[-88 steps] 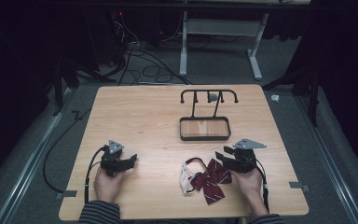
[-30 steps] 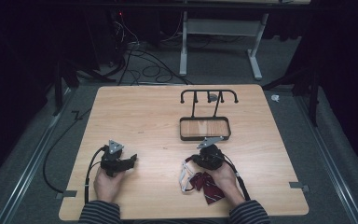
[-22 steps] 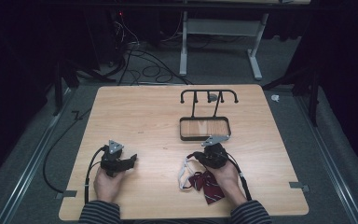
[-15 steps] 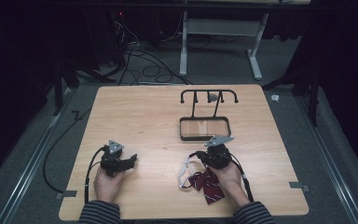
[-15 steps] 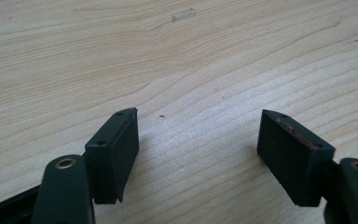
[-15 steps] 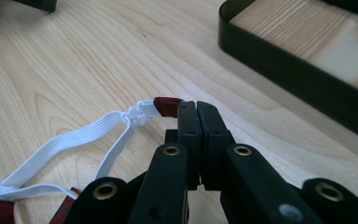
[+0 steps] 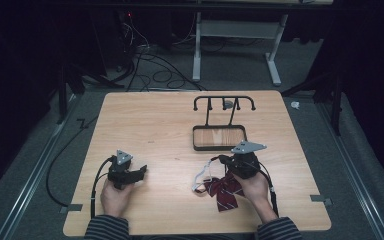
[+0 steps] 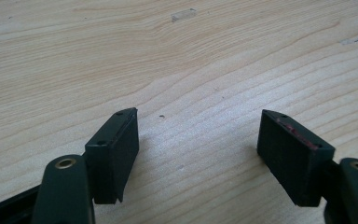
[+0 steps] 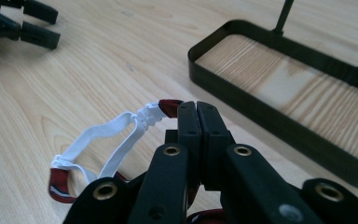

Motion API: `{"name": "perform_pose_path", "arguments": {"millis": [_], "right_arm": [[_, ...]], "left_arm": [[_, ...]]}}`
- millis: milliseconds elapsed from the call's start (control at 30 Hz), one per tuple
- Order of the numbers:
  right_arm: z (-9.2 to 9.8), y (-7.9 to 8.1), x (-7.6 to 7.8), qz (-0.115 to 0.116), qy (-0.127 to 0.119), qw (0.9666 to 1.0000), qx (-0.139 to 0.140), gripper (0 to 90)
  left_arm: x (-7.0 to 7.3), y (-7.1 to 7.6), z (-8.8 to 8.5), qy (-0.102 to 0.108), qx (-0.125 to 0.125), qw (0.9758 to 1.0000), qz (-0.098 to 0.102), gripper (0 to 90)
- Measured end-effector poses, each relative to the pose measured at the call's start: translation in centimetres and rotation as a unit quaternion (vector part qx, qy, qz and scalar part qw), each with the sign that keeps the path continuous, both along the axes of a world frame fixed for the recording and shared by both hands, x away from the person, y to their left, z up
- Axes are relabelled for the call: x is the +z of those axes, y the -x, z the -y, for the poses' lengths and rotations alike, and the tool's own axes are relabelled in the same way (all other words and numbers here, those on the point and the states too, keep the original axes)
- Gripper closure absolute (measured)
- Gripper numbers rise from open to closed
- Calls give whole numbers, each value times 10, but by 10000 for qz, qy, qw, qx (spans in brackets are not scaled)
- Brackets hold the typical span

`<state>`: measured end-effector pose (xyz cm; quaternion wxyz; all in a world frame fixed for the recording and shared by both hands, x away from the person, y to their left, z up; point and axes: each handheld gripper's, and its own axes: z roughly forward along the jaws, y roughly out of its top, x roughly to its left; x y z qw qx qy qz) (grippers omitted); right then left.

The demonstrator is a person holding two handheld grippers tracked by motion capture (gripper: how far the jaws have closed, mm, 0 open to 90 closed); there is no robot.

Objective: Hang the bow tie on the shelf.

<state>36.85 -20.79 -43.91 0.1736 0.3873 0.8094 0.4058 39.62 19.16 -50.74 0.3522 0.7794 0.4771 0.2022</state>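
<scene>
My right tool (image 9: 196,116) is clenched on the bow tie (image 7: 223,189), pinching it at the red end where the white elastic strap (image 9: 109,133) joins. The tie lies on the bench (image 7: 155,120) near my edge, just short of the black rack (image 7: 223,125), whose tray (image 9: 279,79) sits close ahead of the closed jaws in the right gripper view. My left tool (image 8: 198,149) rests released over bare wood, well apart from the tie, with nothing between its jaws.

I judge the step to be lifting the tie toward the rack's hooks (image 7: 223,102). To do it well, I'd keep the pinch firm, since the grip is near the fabric's edge and could slip. I'd raise it straight up until the bow hangs free of the bench, so the loop opens under its own weight. Then I'd carry it forward over the tray wall without dragging. If the loop stays collapsed, my left tool could come across and spread the strap.
</scene>
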Motion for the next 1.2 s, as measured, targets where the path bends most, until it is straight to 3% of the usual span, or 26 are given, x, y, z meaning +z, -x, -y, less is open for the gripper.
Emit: {"name": "perform_pose_path", "arguments": {"millis": [233, 667, 867, 1200], "right_arm": [[6, 4, 17, 277, -63, 9996, -65, 900], [13, 7, 35, 488, -118, 9985, -200, 900], [15, 7, 47, 682, -173, 9974, -149, 900], [15, 1, 57, 787, -243, 9965, -110, 900]], "left_arm": [[0, 0, 0, 5, -1, 10000, 0, 299], [0, 0, 0, 10, -1, 10000, -1, 297], [0, 0, 0, -4, -1, 10000, 5, 297], [0, 0, 0, -5, -1, 10000, 5, 297]]}}
